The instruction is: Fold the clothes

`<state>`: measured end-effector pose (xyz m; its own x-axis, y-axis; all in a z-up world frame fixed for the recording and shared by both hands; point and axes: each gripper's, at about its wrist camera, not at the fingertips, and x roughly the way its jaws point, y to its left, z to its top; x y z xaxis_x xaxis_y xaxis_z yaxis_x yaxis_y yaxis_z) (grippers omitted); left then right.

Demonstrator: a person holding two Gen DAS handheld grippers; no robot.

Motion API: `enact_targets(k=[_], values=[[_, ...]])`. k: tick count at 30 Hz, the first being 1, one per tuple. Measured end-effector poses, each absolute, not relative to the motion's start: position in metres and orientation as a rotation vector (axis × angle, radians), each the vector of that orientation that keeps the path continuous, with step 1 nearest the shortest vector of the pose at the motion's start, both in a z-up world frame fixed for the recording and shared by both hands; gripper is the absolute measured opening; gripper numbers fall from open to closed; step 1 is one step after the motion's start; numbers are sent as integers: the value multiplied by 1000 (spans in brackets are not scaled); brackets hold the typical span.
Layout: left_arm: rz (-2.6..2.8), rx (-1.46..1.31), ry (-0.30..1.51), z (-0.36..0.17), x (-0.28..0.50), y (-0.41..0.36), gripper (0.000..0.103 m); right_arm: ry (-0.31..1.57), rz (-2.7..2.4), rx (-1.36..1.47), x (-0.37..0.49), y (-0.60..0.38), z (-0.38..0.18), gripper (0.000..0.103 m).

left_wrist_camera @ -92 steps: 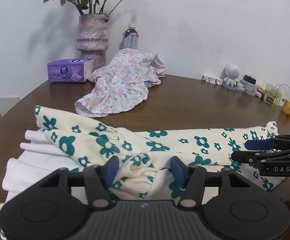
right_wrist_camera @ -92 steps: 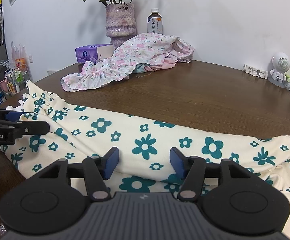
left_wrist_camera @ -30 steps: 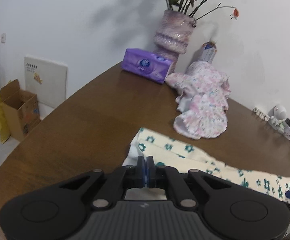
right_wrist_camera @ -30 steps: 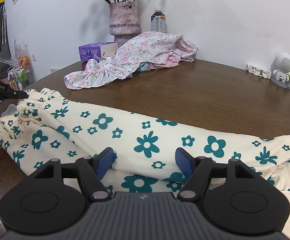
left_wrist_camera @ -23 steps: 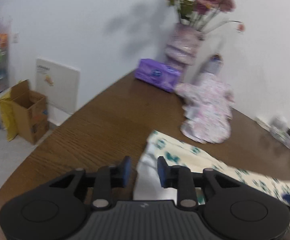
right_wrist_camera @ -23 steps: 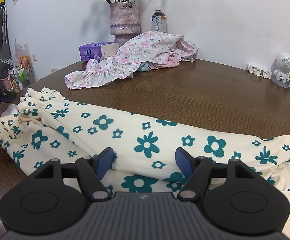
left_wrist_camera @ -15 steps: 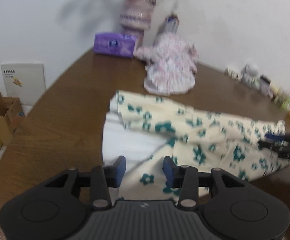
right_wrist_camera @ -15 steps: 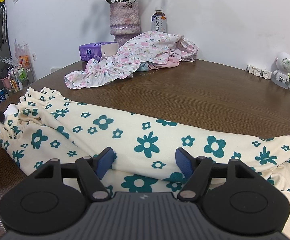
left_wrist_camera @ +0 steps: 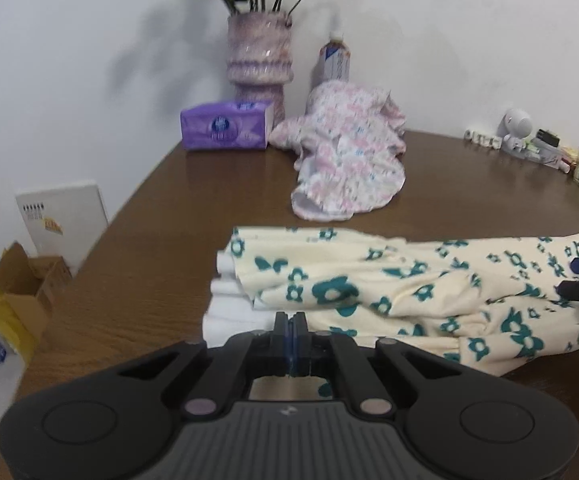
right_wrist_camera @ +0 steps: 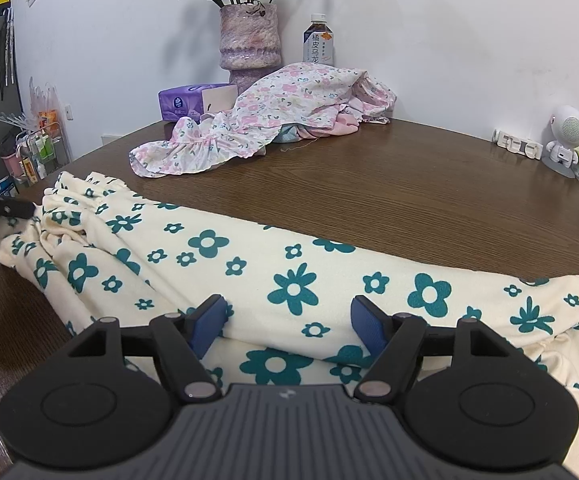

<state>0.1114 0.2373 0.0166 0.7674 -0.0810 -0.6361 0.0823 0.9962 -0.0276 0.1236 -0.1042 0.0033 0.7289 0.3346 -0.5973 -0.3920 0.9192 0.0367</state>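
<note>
Nearest us, our left tongs [left_wrist_camera: 294, 334] are clenched on the near edge of the cream flowered garment [right_wrist_camera: 289, 264], lying long across the counter [right_wrist_camera: 409, 184]; our right tongs [right_wrist_camera: 287, 322] gape above it. Likely mid-fold: carry the pinched end across. Farther back lies a pink floral garment [right_wrist_camera: 273, 120].

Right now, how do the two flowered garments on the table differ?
The cream garment has big teal flowers; the pink floral garment has small pink ones. The cream garment lies stretched out near both tools; the pink floral garment sits heaped by the vase. Both rest on the brown table.
</note>
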Motion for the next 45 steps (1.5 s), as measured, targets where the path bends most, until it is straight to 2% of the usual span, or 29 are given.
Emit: enact_targets(k=[2,4,9,11,13,17,18,19,20,24,28,33,35,45], values=[[-61,-34,692,15,109,244,15,640,402,-93,123,-105,3,71],[-8,-55,673,20,101,251,22,640,402,-91,122,-105,3,71],[-6,-101,590,41,81,247,29,641,404,-91,122,-106,4,72],[-88,-97,553,49,80,228,36,641,404,-92,122,-105,4,72],[-170,-73,524,53,86,203,38,641,404,-94,122,-105,4,72],[-277,23,528,50,107,150,35,640,401,-99,122,-104,4,73],[-295,65,548,46,111,138,28,640,401,-99,122,-104,4,73],[-303,106,573,40,113,131,9,640,400,-99,122,-105,4,73],[-305,145,599,34,115,125,5,641,400,-98,122,-105,4,73],[-289,160,636,14,110,134,6,641,403,-96,122,-106,3,73],[-260,110,650,14,111,141,16,642,406,-97,123,-106,3,73],[-280,49,580,32,110,132,21,641,406,-97,123,-107,3,74],[-284,77,586,30,112,126,29,641,406,-99,122,-107,3,74],[-280,184,642,10,121,111,33,645,410,-93,123,-107,4,76]])
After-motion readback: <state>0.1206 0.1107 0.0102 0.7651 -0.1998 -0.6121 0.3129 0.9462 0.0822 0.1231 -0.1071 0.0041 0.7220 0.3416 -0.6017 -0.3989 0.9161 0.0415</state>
